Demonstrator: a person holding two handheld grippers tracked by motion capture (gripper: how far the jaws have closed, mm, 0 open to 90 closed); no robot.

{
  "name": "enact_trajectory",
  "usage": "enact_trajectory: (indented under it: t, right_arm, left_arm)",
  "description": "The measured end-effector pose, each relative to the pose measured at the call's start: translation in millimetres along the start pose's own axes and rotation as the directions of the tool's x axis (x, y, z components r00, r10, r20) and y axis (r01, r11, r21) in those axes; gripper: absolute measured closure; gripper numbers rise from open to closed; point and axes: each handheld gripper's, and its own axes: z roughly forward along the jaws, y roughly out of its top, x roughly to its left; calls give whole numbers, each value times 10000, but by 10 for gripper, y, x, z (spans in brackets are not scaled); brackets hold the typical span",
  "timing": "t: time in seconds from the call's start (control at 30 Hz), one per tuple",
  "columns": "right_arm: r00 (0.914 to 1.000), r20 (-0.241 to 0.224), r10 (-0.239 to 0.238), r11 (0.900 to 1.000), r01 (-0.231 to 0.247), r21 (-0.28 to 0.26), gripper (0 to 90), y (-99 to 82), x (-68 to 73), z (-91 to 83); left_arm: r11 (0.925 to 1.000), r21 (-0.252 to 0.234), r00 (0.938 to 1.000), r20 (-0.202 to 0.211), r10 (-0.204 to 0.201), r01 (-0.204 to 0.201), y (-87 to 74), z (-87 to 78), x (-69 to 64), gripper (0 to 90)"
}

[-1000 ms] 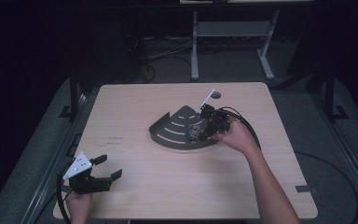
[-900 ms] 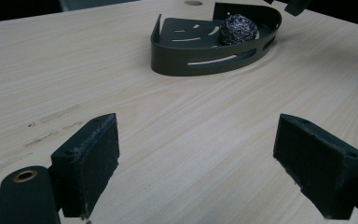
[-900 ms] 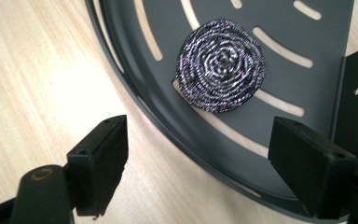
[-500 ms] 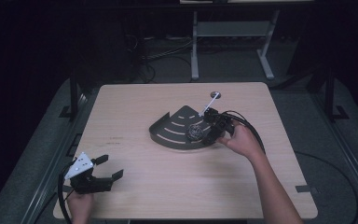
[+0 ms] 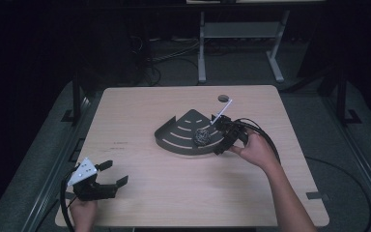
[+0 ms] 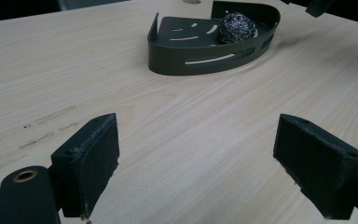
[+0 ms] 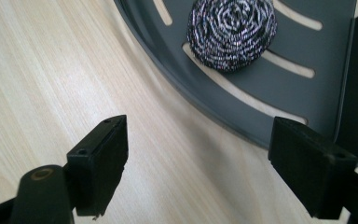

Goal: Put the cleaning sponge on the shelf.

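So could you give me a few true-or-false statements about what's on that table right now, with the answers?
1. The steel scouring ball lies inside the dark slotted tray. True.
2. The right gripper is clamped on the ball. False: its fingers stand apart over the table beside the tray's curved wall, with nothing between them.
3. The left gripper is near the table's front left corner, far from the tray. True.
4. The left gripper holds a sponge. False: it is open and empty.
5. The tray is round all the way. False: it is fan-shaped, with a curved front wall and straight sides.
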Motion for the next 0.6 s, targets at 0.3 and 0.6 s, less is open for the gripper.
enact_trajectory:
  t: [0.3,0.6]
  right_arm:
    - [9996,-173,243,9996,-246,-147,191,-137,-6,13]
    - [9998,-101,185,9997,-186,-180,190,-213,21,1]
  left_arm:
    - [10000,12,10000,-13,21,-21,1,4,-2,137]
    - [10000,12,10000,-9,2,-2,0,4,-2,137]
